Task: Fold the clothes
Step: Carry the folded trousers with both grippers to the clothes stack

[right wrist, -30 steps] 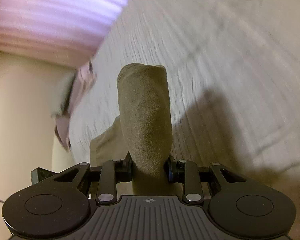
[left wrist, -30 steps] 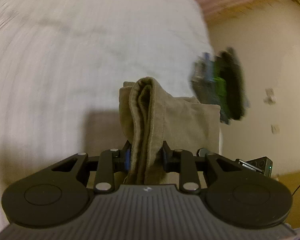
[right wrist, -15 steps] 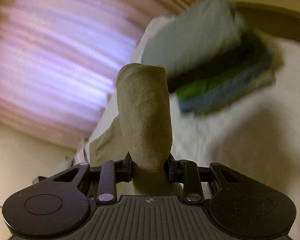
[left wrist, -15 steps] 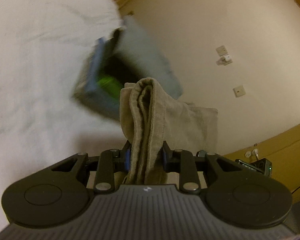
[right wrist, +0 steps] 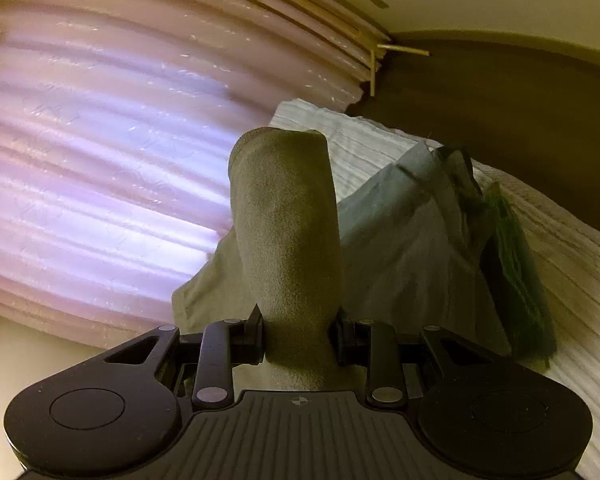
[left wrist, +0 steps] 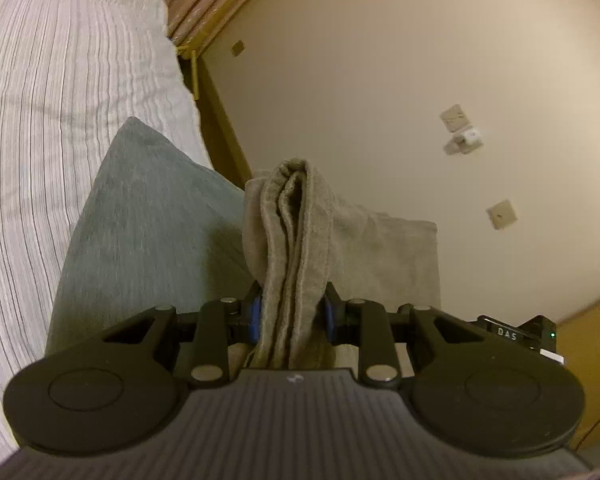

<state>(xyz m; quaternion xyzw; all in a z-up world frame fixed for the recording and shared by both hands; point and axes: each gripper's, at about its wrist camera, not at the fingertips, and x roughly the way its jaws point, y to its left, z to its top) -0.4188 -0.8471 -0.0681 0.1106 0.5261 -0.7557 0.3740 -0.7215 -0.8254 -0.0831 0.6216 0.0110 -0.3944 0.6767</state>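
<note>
Both tools, left tool (left wrist: 293,312) and right tool (right wrist: 300,332), grip the folded tan cloth (left wrist: 296,240), carried above the pile of folded clothes (right wrist: 440,240) near the bed's (left wrist: 60,80) corner. Next, probably: lower it squarely onto the pile, then let go.

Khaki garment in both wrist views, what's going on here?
A person holds a gripper in each hand, and both the left gripper and right gripper have their jaws shut on the folded khaki garment. It is lifted above a stack of folded clothes on the white bedspread, not yet set down.
</note>
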